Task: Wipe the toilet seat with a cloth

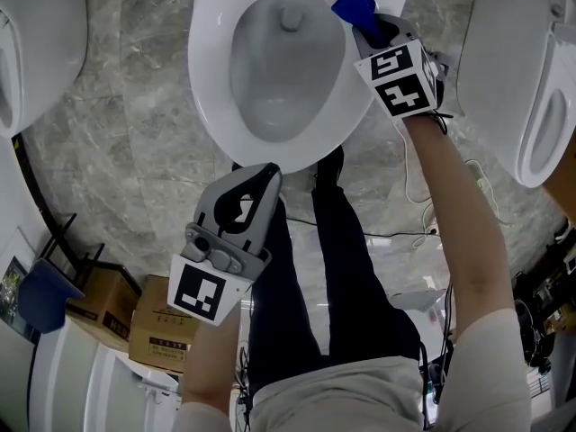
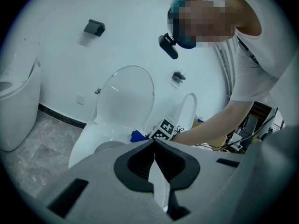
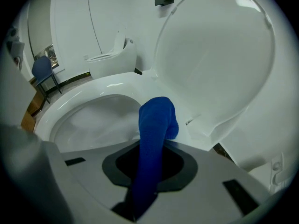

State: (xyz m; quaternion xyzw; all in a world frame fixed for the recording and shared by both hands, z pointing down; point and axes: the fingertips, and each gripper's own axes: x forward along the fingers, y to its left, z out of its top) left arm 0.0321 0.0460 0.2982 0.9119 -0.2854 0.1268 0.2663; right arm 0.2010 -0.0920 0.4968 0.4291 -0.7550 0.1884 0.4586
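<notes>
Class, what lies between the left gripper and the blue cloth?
Head view: the toilet seat and its bowl separate left gripper from cloth.

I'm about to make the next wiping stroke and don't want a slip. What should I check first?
1. Grip: blue cloth clamped in the jaws of the right gripper: ok.
2. Contact: cloth tip appears to rest on the toilet seat, rear right by the hinge: ok.
3. Path: lid raised, out of the stroke: ok.
4. Other hand: left gripper shut, empty, held off the seat near the bowl's front: ok.
5. Snags: white cable hanging below the right gripper, free to follow: cannot tell.
</notes>
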